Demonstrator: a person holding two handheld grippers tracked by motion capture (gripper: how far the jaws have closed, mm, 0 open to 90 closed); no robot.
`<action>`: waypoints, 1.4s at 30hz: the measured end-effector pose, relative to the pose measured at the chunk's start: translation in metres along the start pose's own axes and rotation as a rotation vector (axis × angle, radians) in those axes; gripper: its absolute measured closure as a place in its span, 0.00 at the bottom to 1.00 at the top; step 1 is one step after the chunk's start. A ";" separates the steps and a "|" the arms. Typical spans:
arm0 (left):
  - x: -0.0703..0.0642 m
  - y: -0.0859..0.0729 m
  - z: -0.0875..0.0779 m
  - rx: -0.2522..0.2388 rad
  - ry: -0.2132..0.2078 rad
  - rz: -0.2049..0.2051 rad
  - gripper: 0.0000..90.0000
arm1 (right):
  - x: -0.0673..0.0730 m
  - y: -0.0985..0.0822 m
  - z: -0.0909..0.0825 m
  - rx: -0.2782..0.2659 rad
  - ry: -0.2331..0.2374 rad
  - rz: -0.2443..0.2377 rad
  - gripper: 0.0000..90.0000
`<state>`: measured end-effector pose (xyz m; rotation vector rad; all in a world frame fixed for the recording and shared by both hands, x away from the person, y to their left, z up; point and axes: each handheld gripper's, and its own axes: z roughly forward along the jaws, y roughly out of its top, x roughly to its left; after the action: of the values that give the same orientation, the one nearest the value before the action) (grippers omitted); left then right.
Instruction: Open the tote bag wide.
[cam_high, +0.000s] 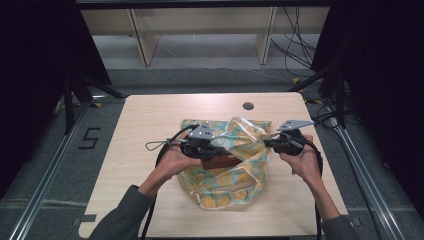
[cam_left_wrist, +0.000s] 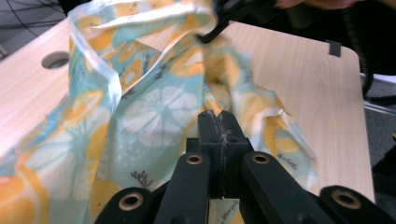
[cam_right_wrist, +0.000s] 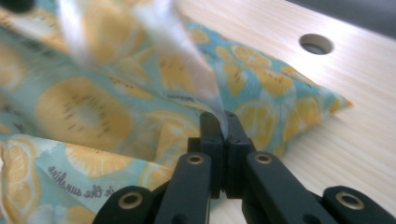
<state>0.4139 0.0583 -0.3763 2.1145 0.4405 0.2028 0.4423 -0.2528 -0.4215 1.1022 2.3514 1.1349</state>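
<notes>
Both grippers clamped tight on thin film: left gripper (cam_left_wrist: 219, 122) pinching the near side of the bag (cam_high: 227, 172) mouth, right gripper (cam_right_wrist: 223, 122) nipping its edge at the far side. Bag lying mid-table (cam_high: 150, 120), lemon-printed, with a brown box (cam_high: 220, 162) showing at its opening. Likely trouble: pulling apart too hard and tearing the film, or losing the slippery edge. Cable hole (cam_high: 248, 106) well beyond; nothing blocking.
</notes>
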 end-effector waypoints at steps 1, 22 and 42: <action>0.002 0.005 -0.001 -0.009 0.005 0.004 1.00 | -0.003 0.000 0.006 0.009 -0.009 -0.010 1.00; 0.121 0.012 0.083 0.149 0.166 -0.237 1.00 | 0.032 0.033 -0.004 -0.077 0.140 -0.027 0.86; 0.132 0.006 0.082 0.139 0.180 -0.288 1.00 | 0.068 -0.003 0.039 0.235 0.207 -0.232 1.00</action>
<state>0.5628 0.0429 -0.4194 2.1463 0.8810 0.2002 0.4180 -0.1823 -0.4451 0.7825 2.7451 0.9482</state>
